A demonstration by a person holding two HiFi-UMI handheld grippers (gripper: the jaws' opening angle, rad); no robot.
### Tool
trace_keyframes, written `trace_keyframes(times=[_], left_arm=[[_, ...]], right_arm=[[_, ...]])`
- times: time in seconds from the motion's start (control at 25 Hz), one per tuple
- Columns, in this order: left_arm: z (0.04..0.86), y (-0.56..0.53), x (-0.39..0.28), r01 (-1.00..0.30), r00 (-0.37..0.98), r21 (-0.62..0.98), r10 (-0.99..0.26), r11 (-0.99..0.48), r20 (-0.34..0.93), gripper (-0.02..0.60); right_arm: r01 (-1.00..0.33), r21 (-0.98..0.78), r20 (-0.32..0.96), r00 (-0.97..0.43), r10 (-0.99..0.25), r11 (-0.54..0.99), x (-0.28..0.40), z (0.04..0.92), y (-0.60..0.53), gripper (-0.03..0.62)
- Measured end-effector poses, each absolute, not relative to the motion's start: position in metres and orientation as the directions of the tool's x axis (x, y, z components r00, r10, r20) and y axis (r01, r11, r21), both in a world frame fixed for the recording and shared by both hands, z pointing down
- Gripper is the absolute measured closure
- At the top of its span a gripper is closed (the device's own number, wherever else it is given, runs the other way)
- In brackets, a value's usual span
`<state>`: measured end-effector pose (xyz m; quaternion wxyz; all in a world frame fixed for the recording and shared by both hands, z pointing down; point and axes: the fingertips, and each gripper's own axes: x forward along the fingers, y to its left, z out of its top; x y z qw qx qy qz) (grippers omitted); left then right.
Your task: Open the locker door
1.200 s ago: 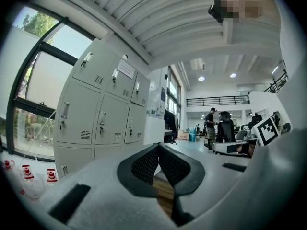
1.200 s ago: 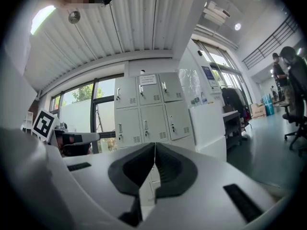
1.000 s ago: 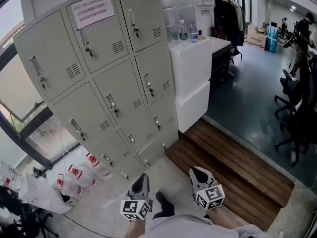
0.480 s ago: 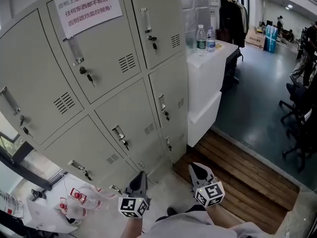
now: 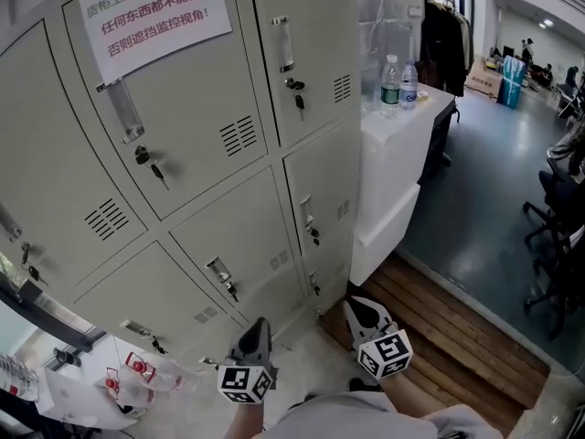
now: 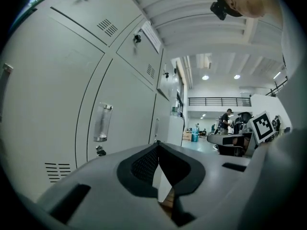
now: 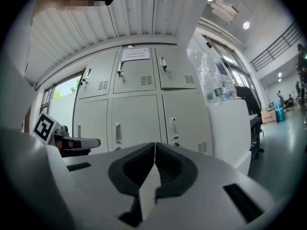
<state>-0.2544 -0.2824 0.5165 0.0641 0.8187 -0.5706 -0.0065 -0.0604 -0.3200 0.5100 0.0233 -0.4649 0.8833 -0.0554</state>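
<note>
The grey locker bank [image 5: 228, 172] fills the left of the head view, every door closed. The top middle door carries a paper sign [image 5: 155, 12], a clear handle [image 5: 122, 110] and a key [image 5: 146, 161]. Below it, another door has its own handle [image 5: 219, 273]. My left gripper [image 5: 260, 325] and right gripper [image 5: 355, 305] hang low by my body, short of the lockers, both shut with nothing in them. In the left gripper view the shut jaws [image 6: 158, 145] point past a door handle [image 6: 101, 122]. From the right gripper [image 7: 154, 145] the lockers [image 7: 134, 109] lie straight ahead.
A white counter [image 5: 393, 181] with water bottles [image 5: 390, 85] stands against the lockers' right side. A wooden platform [image 5: 457, 327] lies on the floor at right, with office chairs [image 5: 558, 236] beyond. Red-labelled bottles [image 5: 137, 373] lie on the floor at lower left.
The lockers have grown larger and closer in the head view as I stepped toward them. Both grippers stay low and shut.
</note>
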Motion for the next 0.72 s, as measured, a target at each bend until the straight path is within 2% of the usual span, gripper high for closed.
trace_keyframes(times=[0.2, 0.24, 0.28, 0.32, 0.56, 0.72], left_arm=[[0.514, -0.297, -0.244, -0.941, 0.33, 0.103, -0.942, -0.323, 0.062, 0.578], [0.515, -0.298, -0.243, -0.942, 0.325, 0.106, -0.943, -0.318, 0.064, 0.578], [0.515, -0.3, -0.241, -0.943, 0.322, 0.107, -0.944, -0.315, 0.065, 0.579], [0.516, -0.302, -0.239, -0.944, 0.321, 0.107, -0.945, -0.313, 0.066, 0.579], [0.518, -0.305, -0.232, -0.949, 0.306, 0.106, -0.949, -0.298, 0.074, 0.578], [0.519, -0.304, -0.234, -0.954, 0.288, 0.109, -0.954, -0.279, 0.079, 0.58]], right_arm=[[-0.808, -0.121, 0.012, -0.582, -0.813, 0.576, -0.054, 0.508, -0.342, 0.576], [-0.798, -0.13, 0.019, -0.595, -0.804, 0.588, -0.054, 0.509, -0.345, 0.532], [-0.786, -0.146, 0.026, -0.61, -0.792, 0.601, -0.054, 0.51, -0.348, 0.408], [-0.773, -0.165, 0.03, -0.625, -0.78, 0.613, -0.054, 0.51, -0.352, 0.382], [-0.719, -0.175, 0.031, -0.686, -0.726, 0.672, -0.053, 0.488, -0.377, 0.382], [-0.676, -0.17, -0.033, -0.723, -0.69, 0.717, -0.052, 0.439, -0.404, 0.382]])
